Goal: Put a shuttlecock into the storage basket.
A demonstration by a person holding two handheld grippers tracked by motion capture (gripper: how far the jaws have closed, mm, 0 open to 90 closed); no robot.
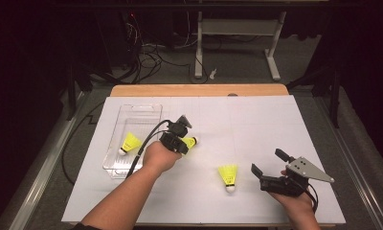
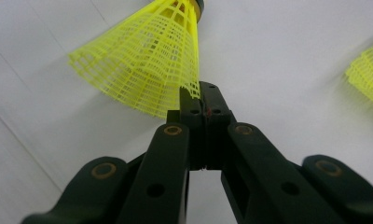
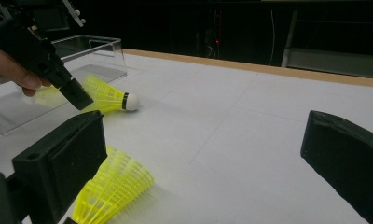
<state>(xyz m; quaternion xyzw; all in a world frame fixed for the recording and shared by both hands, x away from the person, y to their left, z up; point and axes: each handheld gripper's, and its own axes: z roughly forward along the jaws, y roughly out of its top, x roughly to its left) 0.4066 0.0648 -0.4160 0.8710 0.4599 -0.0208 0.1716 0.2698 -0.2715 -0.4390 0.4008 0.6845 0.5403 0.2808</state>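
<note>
My left gripper [image 1: 181, 142] is shut on the skirt rim of a yellow shuttlecock [image 1: 191, 141] with a white cork, just right of the clear tray [image 1: 153, 109]. In the left gripper view the black jaws [image 2: 203, 93] pinch the mesh edge of that shuttlecock [image 2: 147, 60]. In the right gripper view it [image 3: 107, 98] lies on its side on the white sheet, cork to the right. A second shuttlecock [image 1: 130, 142] lies inside the tray. A third shuttlecock [image 1: 228, 176] stands cork-down just left of my right gripper [image 1: 267, 161], which is open with nothing between its jaws.
The white sheet [image 1: 256, 120] covers the table, with a wooden edge [image 1: 199, 90] at the back. The clear tray [image 3: 96, 51] sits at the left. Cables and a table frame [image 1: 235, 28] stand on the floor beyond. The third shuttlecock [image 3: 112, 189] lies by my right gripper's left jaw.
</note>
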